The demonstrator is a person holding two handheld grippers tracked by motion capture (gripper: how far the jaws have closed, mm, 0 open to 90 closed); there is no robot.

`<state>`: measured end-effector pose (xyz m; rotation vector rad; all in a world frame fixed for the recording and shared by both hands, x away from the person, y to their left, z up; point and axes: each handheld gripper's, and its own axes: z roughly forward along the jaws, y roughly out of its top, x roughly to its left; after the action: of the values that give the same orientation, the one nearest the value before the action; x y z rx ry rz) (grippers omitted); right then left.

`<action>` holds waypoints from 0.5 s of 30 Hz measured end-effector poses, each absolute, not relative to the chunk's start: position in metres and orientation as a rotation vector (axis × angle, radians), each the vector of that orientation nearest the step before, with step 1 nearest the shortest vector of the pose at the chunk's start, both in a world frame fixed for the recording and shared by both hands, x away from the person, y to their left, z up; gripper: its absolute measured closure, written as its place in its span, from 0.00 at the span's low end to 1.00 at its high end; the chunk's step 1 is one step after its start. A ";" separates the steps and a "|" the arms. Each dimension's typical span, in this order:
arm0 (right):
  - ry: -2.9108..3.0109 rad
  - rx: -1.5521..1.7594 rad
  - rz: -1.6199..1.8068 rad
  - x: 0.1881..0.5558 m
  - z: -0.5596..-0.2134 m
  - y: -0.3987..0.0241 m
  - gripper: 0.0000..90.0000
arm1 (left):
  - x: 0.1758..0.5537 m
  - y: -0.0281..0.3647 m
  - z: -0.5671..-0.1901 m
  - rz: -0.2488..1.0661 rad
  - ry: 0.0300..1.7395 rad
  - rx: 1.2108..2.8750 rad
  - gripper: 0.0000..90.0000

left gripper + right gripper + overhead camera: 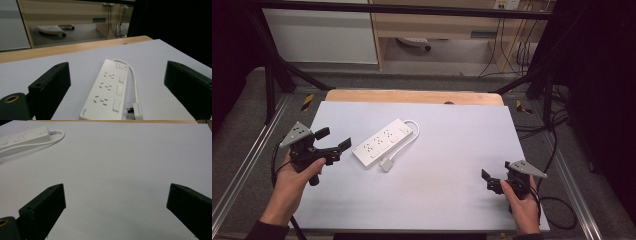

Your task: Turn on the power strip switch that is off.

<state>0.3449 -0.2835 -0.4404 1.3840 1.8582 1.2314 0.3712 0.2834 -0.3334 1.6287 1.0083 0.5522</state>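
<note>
Power strip (382,142) first: the white three-socket bar lies flat on the pale table (437,200), left of the middle, set at a slant so that its switch end points up and to the right in the high view. Its short white cord (410,134) loops out of that end and runs back alongside the bar to the plug (386,164), which lies on the table just beside the near end, its pins visible in the left gripper view. The left gripper (333,139) hovers just to the left of the bar's near end with its jaws spread wide and nothing between them; its own camera looks straight down the length of the strip (107,90), which sits framed between the two black jaws. The right gripper (485,180) is held low near the right front of the table, well apart from the strip, its jaws also spread wide and empty over bare surface. By my reading this is the approach, with nothing grasped yet. The next move probably calls for the left gripper to come down and close on the plug or the near end of the bar. The right would have to cross the table to steady the body or take the cord.
</note>
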 end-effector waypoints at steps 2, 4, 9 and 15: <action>1.861 1.384 1.234 0.345 -0.440 -0.283 0.03 | 0.373 0.282 -0.333 0.553 1.002 1.629 0.08; 1.869 1.378 1.242 0.345 -0.440 -0.283 0.03 | 0.375 0.280 -0.332 0.555 0.998 1.632 0.08; 1.877 1.363 1.252 0.345 -0.440 -0.282 0.02 | 0.379 0.275 -0.331 0.553 0.991 1.633 0.07; 1.880 1.358 1.257 0.345 -0.439 -0.282 0.02 | 0.383 0.269 -0.331 0.560 0.984 1.641 0.07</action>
<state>0.3446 -0.2824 -0.4394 1.3582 1.8796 1.2567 0.3834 0.2695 -0.3312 1.6415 0.9841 0.5597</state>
